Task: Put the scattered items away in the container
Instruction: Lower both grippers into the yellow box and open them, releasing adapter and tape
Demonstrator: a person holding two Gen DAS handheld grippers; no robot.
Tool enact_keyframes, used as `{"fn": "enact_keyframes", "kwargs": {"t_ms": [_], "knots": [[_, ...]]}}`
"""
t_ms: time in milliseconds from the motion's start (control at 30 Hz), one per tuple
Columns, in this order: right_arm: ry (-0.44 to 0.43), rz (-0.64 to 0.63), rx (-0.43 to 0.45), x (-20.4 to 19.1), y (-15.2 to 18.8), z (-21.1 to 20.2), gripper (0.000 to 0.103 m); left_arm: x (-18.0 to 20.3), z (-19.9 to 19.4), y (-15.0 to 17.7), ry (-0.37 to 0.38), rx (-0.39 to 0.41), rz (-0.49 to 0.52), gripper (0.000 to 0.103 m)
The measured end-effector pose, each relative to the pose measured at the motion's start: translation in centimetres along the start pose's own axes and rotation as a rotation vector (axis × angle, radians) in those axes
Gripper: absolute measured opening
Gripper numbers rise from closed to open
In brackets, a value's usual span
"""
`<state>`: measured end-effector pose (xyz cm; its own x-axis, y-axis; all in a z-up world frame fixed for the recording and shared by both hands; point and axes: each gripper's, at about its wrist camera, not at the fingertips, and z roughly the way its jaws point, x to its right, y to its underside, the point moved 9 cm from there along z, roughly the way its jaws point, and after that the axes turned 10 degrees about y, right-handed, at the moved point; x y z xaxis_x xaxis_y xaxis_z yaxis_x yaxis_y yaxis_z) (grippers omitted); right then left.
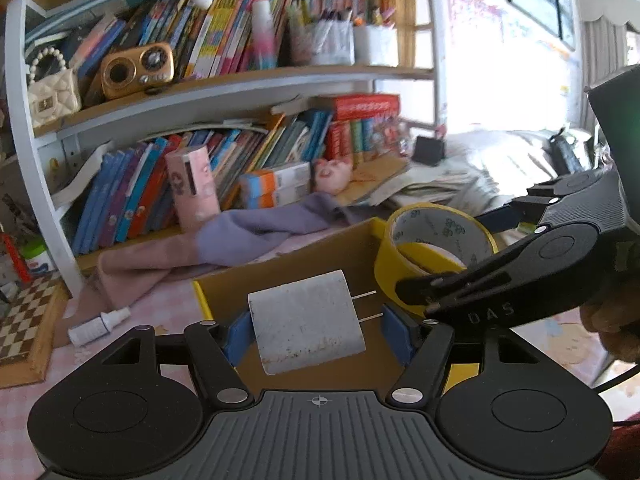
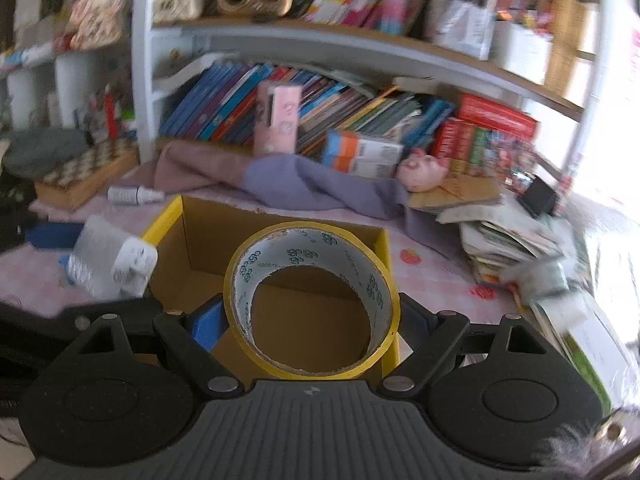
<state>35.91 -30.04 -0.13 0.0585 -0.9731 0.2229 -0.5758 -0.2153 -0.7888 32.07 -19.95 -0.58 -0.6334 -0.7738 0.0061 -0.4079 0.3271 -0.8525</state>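
Two hand-held grippers: left (image 1: 316,330) clamps charger (image 1: 306,322), prongs rightward; right (image 2: 310,320) clamps upright tape roll (image 2: 312,300).

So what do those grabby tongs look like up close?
Both are matte black plastic. The left tongs have two round discs, silver rivets on angled link bars, a ribbed grey plate with a small crosshair mark, and blue pads on the fingertips. The right tongs look the same, and their side, seen from the left camera, carries the raised letters "DAS".

A scuffed white plug-in charger (image 1: 306,322) with two prongs and a yellow tape roll (image 2: 312,300) hang over the open yellow-edged cardboard box (image 2: 280,232).
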Motion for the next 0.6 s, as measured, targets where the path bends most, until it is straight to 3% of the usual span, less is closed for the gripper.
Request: {"fn": "enact_keyframes", "kwargs": {"t_ms": [167,600], "knots": [[-0.077,-0.130,-0.066,-1.1,-0.1,4.8,0.085,-1.5,3.6,0.1,-0.036,-0.089,0.042,0.068],[-0.162,-0.450,-0.267,-3.9,3.2,12.0,0.085,-1.1,10.5,3.6,0.024,-0.370,0.211,0.068]]}}
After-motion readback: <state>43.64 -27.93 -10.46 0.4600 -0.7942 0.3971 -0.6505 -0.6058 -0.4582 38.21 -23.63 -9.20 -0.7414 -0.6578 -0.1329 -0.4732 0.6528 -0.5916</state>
